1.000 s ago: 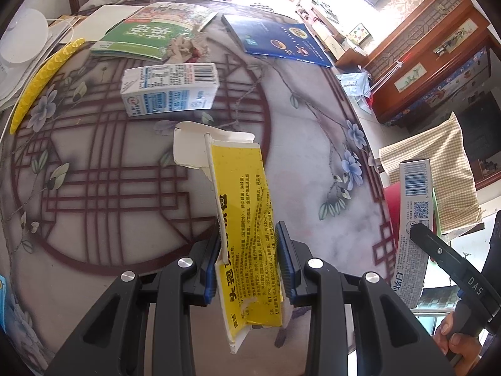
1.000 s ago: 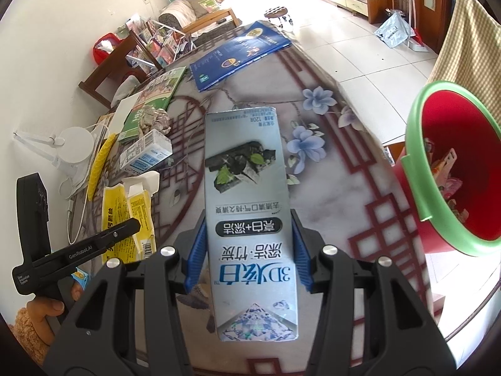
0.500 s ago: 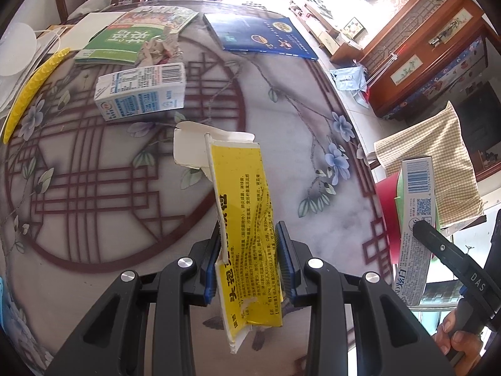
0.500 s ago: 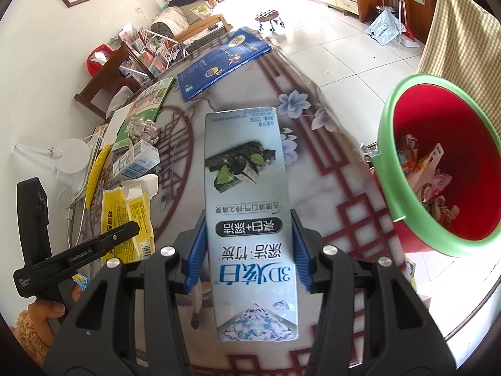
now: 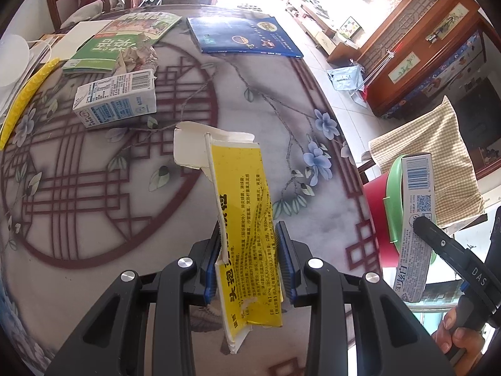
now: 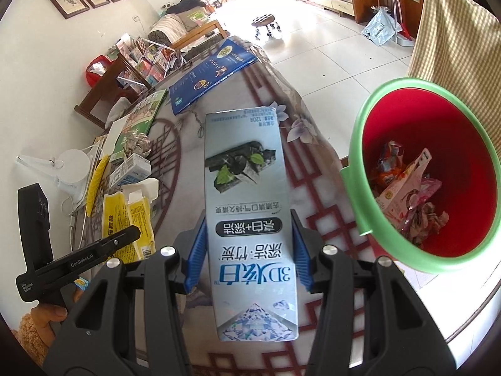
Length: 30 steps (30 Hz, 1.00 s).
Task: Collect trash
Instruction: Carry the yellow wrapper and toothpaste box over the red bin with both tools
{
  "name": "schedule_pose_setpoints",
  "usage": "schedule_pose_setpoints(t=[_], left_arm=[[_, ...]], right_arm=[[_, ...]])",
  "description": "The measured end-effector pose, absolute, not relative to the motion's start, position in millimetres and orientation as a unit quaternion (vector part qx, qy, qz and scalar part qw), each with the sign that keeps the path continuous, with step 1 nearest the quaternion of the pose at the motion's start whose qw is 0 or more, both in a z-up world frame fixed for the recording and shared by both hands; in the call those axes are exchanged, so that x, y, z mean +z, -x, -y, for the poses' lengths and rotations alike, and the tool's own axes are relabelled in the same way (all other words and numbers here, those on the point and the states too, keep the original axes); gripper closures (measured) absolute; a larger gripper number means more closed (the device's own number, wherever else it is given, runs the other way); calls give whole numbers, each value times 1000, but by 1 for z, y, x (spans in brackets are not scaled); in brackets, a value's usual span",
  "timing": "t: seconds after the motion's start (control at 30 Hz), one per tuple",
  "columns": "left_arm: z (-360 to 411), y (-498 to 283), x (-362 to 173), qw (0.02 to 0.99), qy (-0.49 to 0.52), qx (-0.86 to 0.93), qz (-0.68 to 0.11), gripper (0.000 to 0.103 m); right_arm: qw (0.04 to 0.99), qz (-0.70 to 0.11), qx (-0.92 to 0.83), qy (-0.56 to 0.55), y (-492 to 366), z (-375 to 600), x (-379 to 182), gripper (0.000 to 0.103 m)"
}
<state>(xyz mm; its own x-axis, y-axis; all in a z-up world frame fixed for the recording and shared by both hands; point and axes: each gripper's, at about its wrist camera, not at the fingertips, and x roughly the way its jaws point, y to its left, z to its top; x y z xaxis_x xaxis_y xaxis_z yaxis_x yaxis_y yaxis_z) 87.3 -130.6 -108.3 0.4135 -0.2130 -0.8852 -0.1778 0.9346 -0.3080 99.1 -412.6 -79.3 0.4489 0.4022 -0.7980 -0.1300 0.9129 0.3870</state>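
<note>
Gripping a torn yellow carton (image 5: 247, 235), your left tool (image 5: 249, 263) hangs above the worktop (image 5: 94, 219); your right tool (image 6: 249, 250) clamps a silver toothpaste box (image 6: 247, 206) beside the red bin (image 6: 438, 163).

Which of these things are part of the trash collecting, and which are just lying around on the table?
Part of the job:
- yellow torn box, gripped by the left gripper
- silver toothpaste box, gripped by the right gripper
- red bin with green rim, already holding wrappers
- probably the milk carton and crumpled paper

Just lying about:
- blue book
- green magazine
- yellow strip
</note>
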Motion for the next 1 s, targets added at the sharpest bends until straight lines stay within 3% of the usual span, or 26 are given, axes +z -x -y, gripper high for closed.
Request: schedule_pose_setpoints(t=[0.6,1.0], left_arm=[[157,-90,-96,830,178,21,-527,73],[233,-124,-70,847,141,-51,-510,73]], right_arm=[[827,-506,202,-137,-123,430,-85,56],[840,-488,158,-175,-122,499,-78,56]])
